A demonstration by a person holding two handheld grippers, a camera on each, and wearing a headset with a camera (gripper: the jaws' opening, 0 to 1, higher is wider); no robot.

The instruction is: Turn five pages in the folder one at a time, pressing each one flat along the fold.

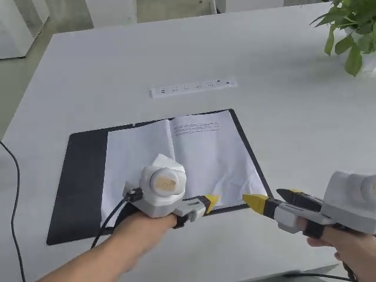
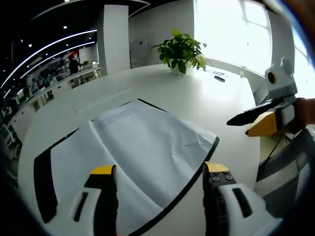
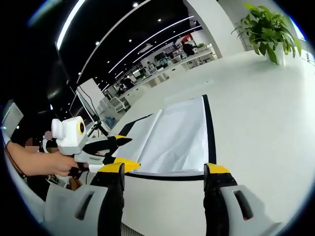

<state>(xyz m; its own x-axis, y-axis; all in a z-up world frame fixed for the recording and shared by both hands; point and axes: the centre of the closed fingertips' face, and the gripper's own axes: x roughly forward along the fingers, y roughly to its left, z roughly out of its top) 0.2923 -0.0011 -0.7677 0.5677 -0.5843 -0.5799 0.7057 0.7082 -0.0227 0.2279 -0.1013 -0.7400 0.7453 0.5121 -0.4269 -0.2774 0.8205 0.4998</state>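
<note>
The black folder [image 1: 79, 182] lies open on the white table [image 1: 294, 117], in the middle of the head view, with its far edge tilted up to the right. A white power strip [image 1: 194, 88] lies beyond it and a green potted plant [image 1: 349, 35] stands in the upper right corner.

Neither tool is holding paper. The left gripper [image 2: 160, 173] hovers over the folder's near edge with its yellow-tipped jaws spread wide. The right gripper [image 3: 166, 171] is also spread, and sits just off the lower right corner of the folder, pointing at it. This looks like the start of a turn, and the pictures cannot show how many pages have already gone over.

The next move probably calls for one jaw to slide under the lower corner of the right-hand page [image 1: 214, 155]. It should pinch a single sheet and carry it across. The other gripper would then press it down along the fold [image 1: 173, 144].

The right-hand page has a few lines of small print near its top and looks slightly rippled lower down. The blank left-hand page [image 1: 132, 164] leaves a broad black strip of cover bare on the left.
</note>
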